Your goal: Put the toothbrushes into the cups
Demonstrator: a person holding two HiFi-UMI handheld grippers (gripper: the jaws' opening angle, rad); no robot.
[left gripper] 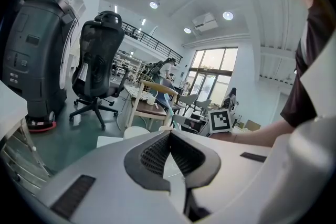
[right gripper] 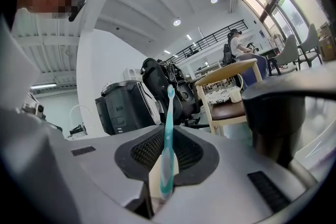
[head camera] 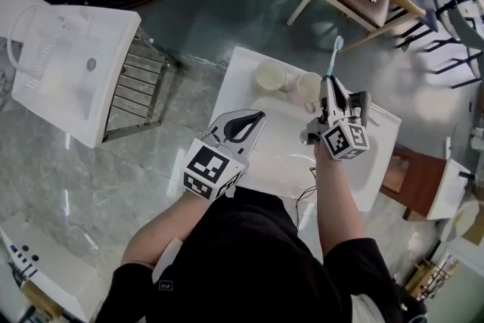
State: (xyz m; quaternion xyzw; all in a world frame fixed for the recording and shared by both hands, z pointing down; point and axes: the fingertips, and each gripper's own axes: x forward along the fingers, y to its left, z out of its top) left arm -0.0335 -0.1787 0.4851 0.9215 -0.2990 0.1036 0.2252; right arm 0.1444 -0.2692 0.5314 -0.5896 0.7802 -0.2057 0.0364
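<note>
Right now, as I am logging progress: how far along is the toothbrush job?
Done: nothing yet. One cup and the other cup both look empty. In hand: the right gripper has its fingers shut on a teal toothbrush, held upright near the cups. The left gripper is shut and empty. Left: drop this brush into a cup. No other toothbrush is visible.

Left hand-held gripper [head camera: 255, 119] empty, right hand-held gripper [head camera: 330, 83] loaded
Left jaws are pressed together on nothing, right jaws pinch a toothbrush [right gripper: 168, 113] that sticks up past them. Both bare forearms [head camera: 336, 200] reach forward side by side, black short sleeves.
</note>
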